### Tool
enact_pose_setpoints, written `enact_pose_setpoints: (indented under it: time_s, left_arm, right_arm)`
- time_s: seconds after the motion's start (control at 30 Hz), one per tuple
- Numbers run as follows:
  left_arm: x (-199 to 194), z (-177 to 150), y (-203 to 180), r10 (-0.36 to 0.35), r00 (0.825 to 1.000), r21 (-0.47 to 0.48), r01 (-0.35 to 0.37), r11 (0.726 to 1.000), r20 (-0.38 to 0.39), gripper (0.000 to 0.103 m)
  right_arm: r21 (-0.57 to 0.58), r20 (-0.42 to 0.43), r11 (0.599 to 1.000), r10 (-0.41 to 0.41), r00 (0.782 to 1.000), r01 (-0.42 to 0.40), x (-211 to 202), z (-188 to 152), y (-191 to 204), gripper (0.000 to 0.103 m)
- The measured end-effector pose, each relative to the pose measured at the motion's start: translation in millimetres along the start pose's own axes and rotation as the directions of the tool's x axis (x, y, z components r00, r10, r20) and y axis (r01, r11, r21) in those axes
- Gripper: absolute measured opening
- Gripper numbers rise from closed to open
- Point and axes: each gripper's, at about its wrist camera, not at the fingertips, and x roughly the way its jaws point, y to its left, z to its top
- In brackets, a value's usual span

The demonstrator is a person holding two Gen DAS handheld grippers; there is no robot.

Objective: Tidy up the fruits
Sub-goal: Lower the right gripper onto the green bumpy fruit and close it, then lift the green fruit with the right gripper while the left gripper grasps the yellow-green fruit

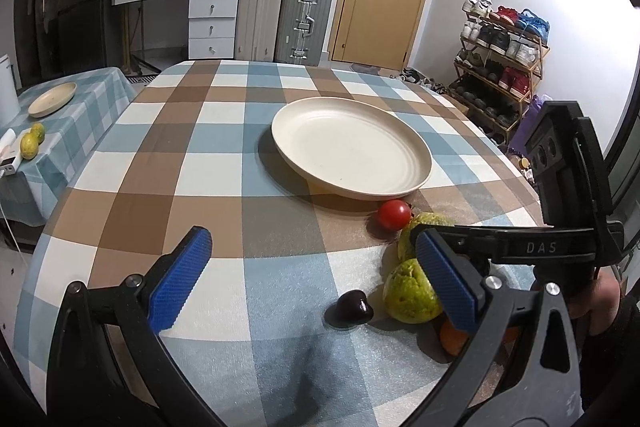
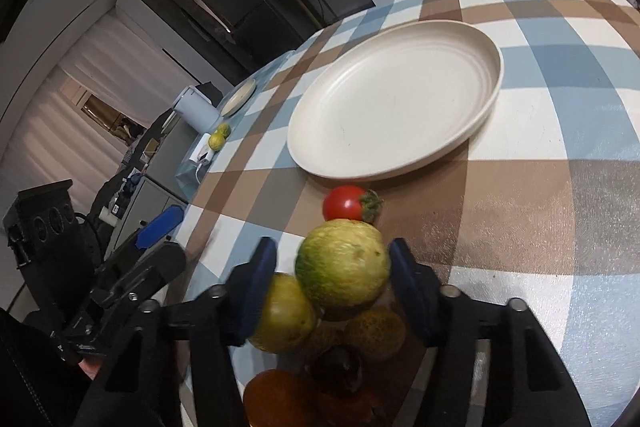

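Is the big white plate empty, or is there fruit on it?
Empty. The plate shows only bare cream surface in both views; the tomato sits beside it on the table.

Tomato (image 1: pixel 395 214) just before plate (image 1: pixel 416 187)

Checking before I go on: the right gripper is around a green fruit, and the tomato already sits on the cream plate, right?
Not quite. The tomato lies on the tablecloth just short of the plate, which holds nothing; the right wrist view shows it. The right gripper does bracket the green fruit.
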Motion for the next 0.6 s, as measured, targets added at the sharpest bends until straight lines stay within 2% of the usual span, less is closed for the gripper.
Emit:
enact_pose_setpoints:
  time_s: [0.17,0.3,0.5,0.6]
  left_arm:
    - [2,-1,-6,-0.007,1.0,0.018,0.007,1.0,-0.019,0.102]
    - [5,-2,-12,-0.049,0.997,0.037,0.051,0.998,-0.056,0.102]
    - [15,0,-28,-0.114,0.985,0.088,0.127,0.988,-0.133,0.102]
    - [23,2,-36,-0.15,0.969,0.135,0.179,0.975,-0.196,0.102]
  right_arm:
    - [0.041,0.017,0.999,0.033,0.999,-0.034,-5,-1,-8,0.049]
    - [0.033,0.072,0.997,0.064,0.995,-0.066,-17,-1,-8,0.049]
    - [0.024,0.18,0.993,0.11,0.978,-0.116,-41,-3,-12,0.049]
    - [0.021,0.23,0.988,0.143,0.963,-0.151,-52,-3,-17,0.049]
